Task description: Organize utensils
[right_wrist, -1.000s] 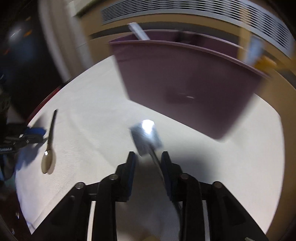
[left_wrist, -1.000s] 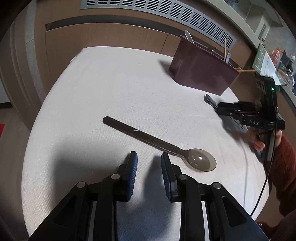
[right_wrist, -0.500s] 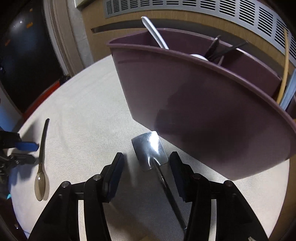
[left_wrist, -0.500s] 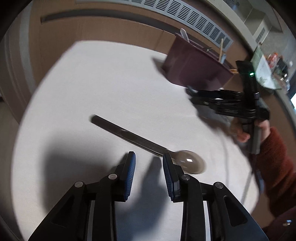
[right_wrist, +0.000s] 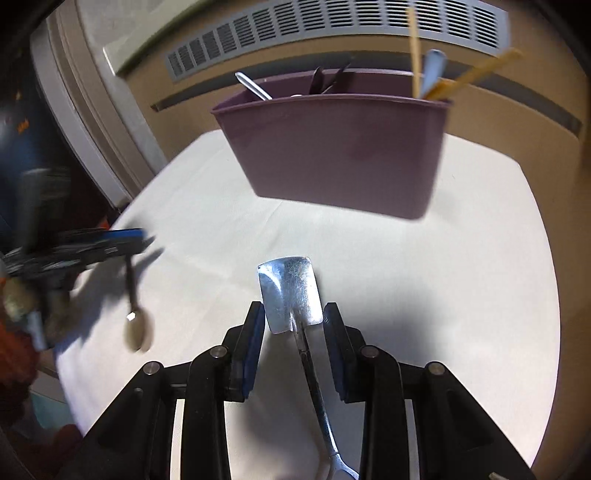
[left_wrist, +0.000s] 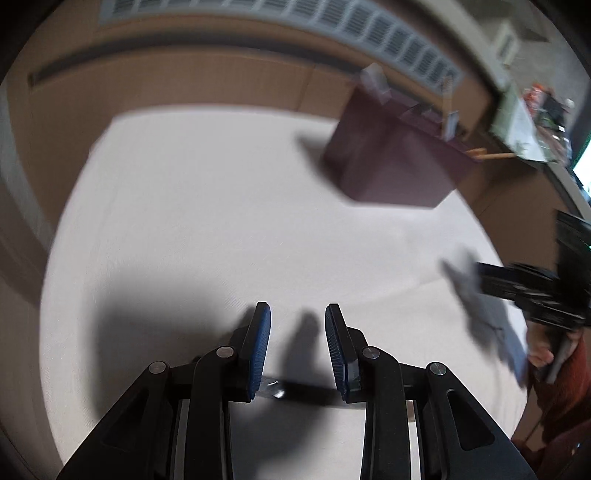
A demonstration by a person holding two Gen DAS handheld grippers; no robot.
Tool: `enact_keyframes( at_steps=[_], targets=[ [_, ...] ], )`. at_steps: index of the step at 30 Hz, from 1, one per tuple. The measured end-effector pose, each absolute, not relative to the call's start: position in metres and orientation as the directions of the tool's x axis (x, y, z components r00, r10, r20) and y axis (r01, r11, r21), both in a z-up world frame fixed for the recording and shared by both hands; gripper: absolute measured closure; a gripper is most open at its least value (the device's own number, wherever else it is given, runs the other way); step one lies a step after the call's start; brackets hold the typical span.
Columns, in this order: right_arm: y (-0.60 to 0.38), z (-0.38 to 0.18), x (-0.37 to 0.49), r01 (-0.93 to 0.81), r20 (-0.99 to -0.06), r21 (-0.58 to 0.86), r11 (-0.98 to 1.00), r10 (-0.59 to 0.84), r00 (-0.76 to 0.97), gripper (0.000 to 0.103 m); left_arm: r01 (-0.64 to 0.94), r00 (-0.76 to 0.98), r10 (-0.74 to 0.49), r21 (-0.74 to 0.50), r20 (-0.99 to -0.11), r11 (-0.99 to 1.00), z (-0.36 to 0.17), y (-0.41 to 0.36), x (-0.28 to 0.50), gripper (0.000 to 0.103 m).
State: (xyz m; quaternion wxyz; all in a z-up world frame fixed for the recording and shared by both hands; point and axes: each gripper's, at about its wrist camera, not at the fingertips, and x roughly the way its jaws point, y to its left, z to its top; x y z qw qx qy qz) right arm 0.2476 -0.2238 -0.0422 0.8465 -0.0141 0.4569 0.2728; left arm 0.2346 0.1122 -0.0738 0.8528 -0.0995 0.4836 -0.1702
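A dark translucent spoon [right_wrist: 133,317] lies on the white round table [left_wrist: 192,206]; my left gripper [left_wrist: 297,349] stands open over its handle [left_wrist: 295,389], which crosses between the fingers near their base. In the right wrist view the left gripper [right_wrist: 92,245] sits at the spoon's handle end. A metal flat-ended scoop [right_wrist: 291,295] lies on the table between the open fingers of my right gripper [right_wrist: 294,350], its handle running back under the gripper. The maroon utensil caddy [right_wrist: 343,155] stands beyond, holding several utensils. It also shows in the left wrist view [left_wrist: 391,162].
A wooden wall with a vent grille [right_wrist: 332,26] runs behind the table. The table edge [right_wrist: 543,258] curves close on the right. Wooden sticks [right_wrist: 469,74] and a pale utensil stick out of the caddy's right end. A cluttered counter [left_wrist: 535,122] lies at far right.
My left gripper moved forward over the spoon, so the handle now lies between its fingers. My right gripper pulled back from the caddy and its fingers now flank the scoop's blade.
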Motion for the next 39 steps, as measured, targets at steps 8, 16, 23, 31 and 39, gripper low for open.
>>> enact_keyframes(
  at_steps=[8,16,23,31,39],
  targets=[
    [-0.208,-0.035,0.226,-0.495,-0.781,0.176,0.851,0.427,0.456,0.074,0.347,0.348,-0.499,-0.385,-0.794,0.855,-0.07,0.111,0.162,0.071],
    [-0.215,-0.036,0.214,-0.506,-0.774,0.193,0.841,0.447,0.448,0.073,0.591,0.395,-0.342,-0.049,-0.853,0.805,-0.065,0.026,0.136,0.055],
    [-0.217,-0.032,0.202,-0.498,-0.763,0.127,0.858,0.405,0.503,0.073,0.535,0.392,-0.307,-0.056,-0.867,0.843,-0.065,0.006,0.173,0.055],
    [-0.224,-0.023,0.196,-0.462,-0.72,0.099,0.881,0.384,0.578,0.073,0.458,0.473,-0.291,-0.05,-0.831,0.888,-0.047,0.009,0.165,0.067],
    [-0.231,0.003,0.189,-0.434,-0.623,0.136,0.891,0.417,0.662,0.074,0.345,0.7,-0.396,-0.205,-0.594,0.916,0.011,0.024,0.152,0.068]
  ],
)
